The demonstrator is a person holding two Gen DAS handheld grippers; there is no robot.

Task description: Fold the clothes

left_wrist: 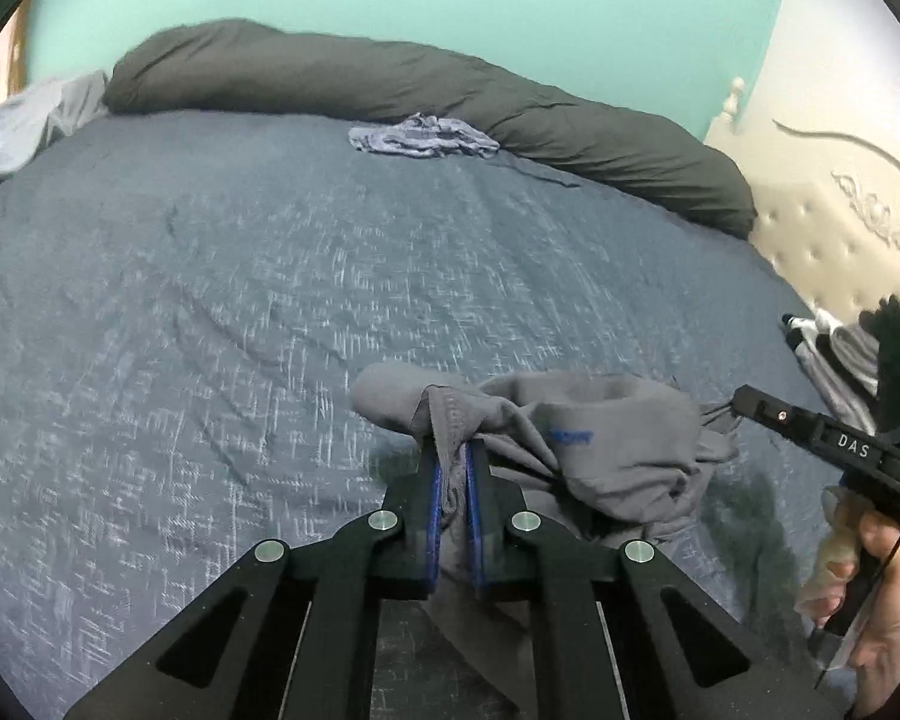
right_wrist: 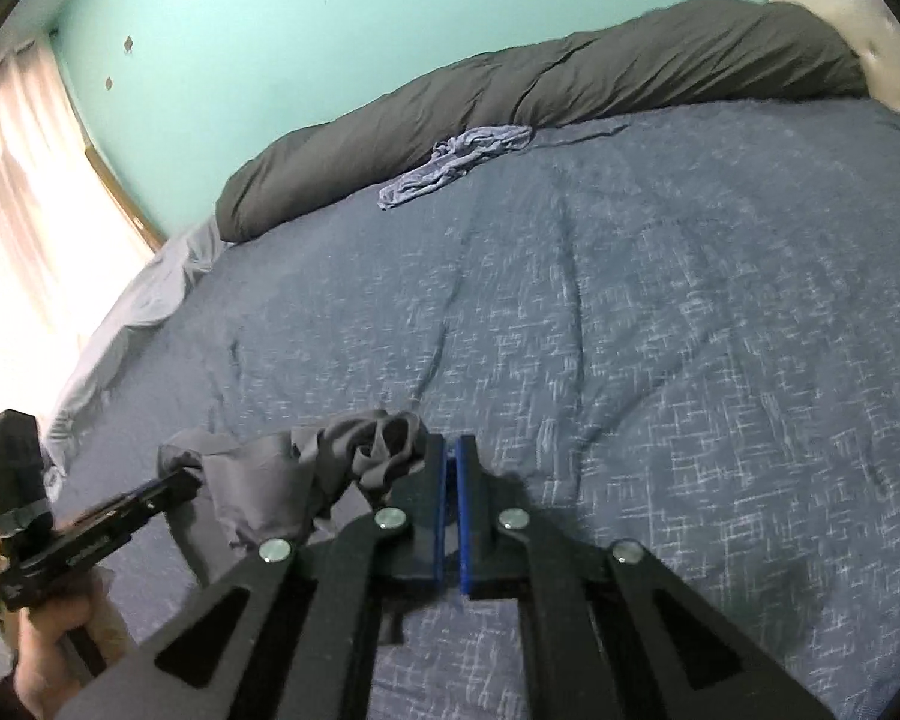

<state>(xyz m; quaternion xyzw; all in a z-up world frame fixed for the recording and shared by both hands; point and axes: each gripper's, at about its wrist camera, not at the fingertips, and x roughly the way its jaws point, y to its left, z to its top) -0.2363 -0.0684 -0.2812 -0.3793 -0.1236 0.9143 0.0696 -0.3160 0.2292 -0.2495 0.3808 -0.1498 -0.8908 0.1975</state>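
Holding bunched grey jersey garment [left_wrist: 600,450] off blue woven bedspread [left_wrist: 210,300], near front edge of bed. Left tool [left_wrist: 453,450] clamped on waistband. Right tool [right_wrist: 450,450] drawn together; grey cloth beside left pad, pinch not clear. Judged: draw tools apart evenly, keep waistband taut, lower flat onto bedspread before creasing.

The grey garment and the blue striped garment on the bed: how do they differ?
The grey garment is plain grey; the blue striped garment is pale blue with a pattern. The grey one hangs lifted, pinched by the left gripper; the blue one lies loose on the bedspread, touched by neither gripper. The grey one is near; the blue one lies far, beside the dark pillow. Both are crumpled, unfolded.
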